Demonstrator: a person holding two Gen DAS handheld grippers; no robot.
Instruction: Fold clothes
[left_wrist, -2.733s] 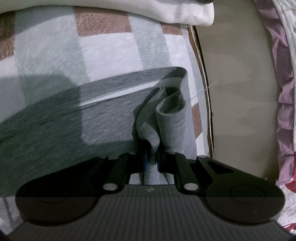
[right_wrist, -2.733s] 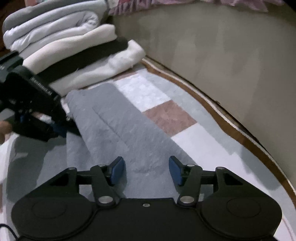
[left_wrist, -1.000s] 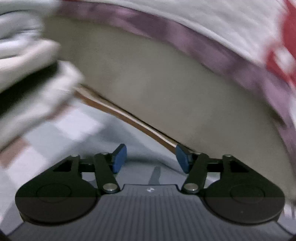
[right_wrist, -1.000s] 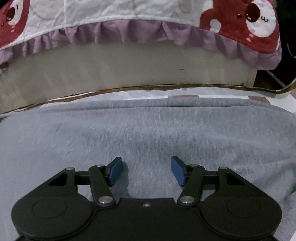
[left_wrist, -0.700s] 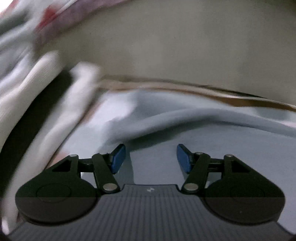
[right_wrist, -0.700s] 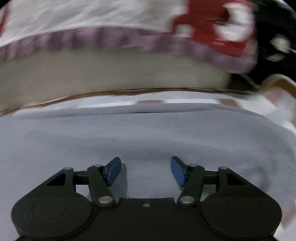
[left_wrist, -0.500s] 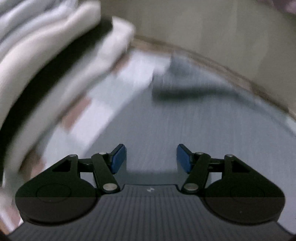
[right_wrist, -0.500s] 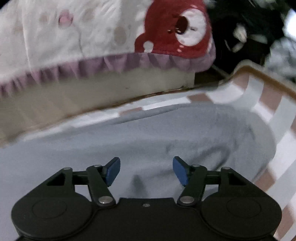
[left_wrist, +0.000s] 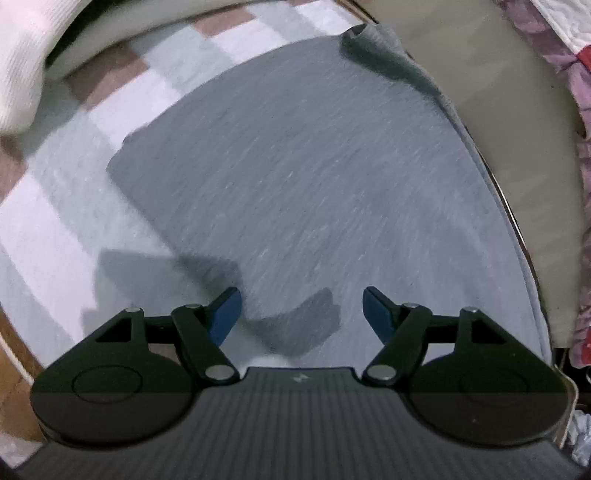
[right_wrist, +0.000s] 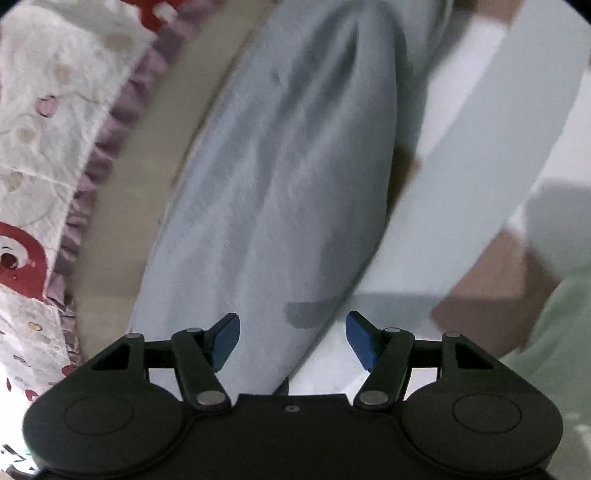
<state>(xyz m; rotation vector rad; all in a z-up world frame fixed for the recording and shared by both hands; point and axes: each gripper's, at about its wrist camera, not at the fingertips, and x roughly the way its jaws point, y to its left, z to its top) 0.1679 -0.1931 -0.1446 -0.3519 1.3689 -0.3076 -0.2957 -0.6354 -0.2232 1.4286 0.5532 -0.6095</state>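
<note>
The grey garment (left_wrist: 314, 177) lies flat on the checked rug (left_wrist: 55, 206). The left hand-held gripper (left_wrist: 301, 314), jaws just widened, and the right hand-held gripper (right_wrist: 291, 338) both hover empty; pinch opposite edges evenly, folding without dragging.

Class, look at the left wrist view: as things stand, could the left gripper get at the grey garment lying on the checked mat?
Probably yes. The left gripper is open with nothing between its jaws, and the grey garment lies flat right ahead of it.

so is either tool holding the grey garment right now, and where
Neither: the left tool and right tool both stand open over the grey garment, nothing gripped.
</note>
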